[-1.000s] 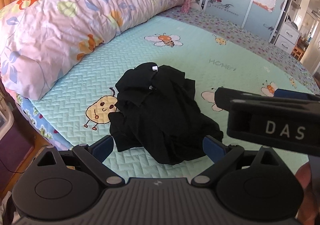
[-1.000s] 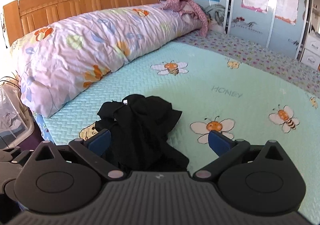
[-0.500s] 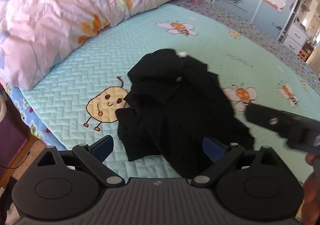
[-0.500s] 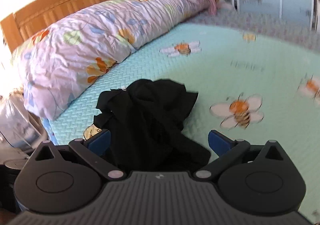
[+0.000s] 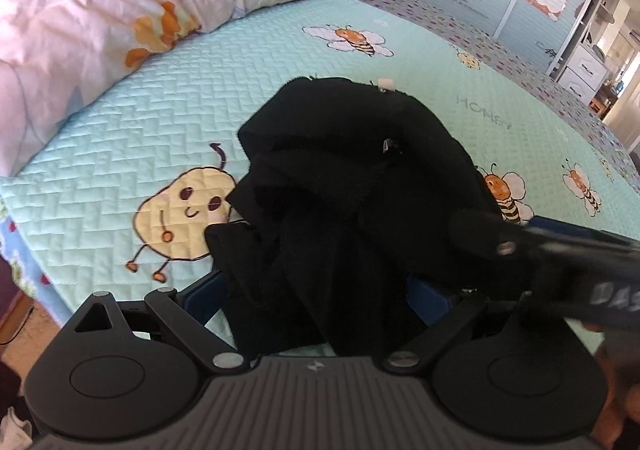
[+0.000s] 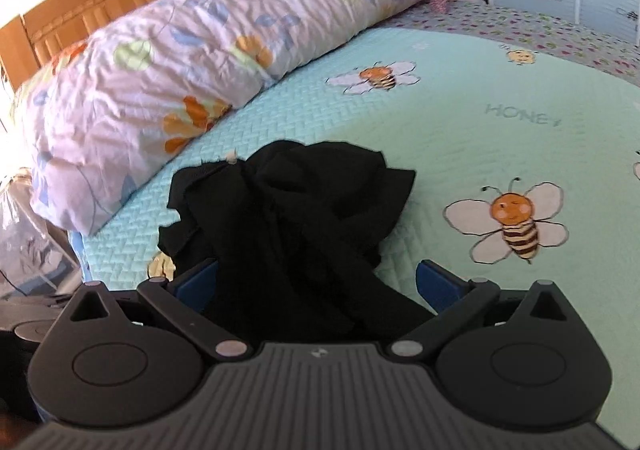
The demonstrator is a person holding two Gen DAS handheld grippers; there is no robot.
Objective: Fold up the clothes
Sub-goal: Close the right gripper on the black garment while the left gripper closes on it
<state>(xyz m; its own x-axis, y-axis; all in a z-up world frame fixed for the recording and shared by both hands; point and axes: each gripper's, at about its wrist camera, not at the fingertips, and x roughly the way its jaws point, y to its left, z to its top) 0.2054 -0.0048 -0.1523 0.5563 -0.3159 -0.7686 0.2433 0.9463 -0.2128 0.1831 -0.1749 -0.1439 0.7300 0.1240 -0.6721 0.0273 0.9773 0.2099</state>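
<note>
Now that you've brought both in low since a second ago, your left hand-held gripper (image 5: 316, 290) and right hand-held gripper (image 6: 316, 282), jaws spread, straddle the crumpled black garment (image 5: 352, 186) on the bed (image 5: 280, 62), so folding hasn't begun, grab an edge.

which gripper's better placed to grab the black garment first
Either, marginally the right gripper: both are open with the crumpled black garment between their fingers, but the right's view shows cloth reaching deeper toward its body.

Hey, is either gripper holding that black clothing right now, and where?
Nothing is held. Both the left gripper and right gripper are open, straddling the crumpled black garment's near edge.
</note>
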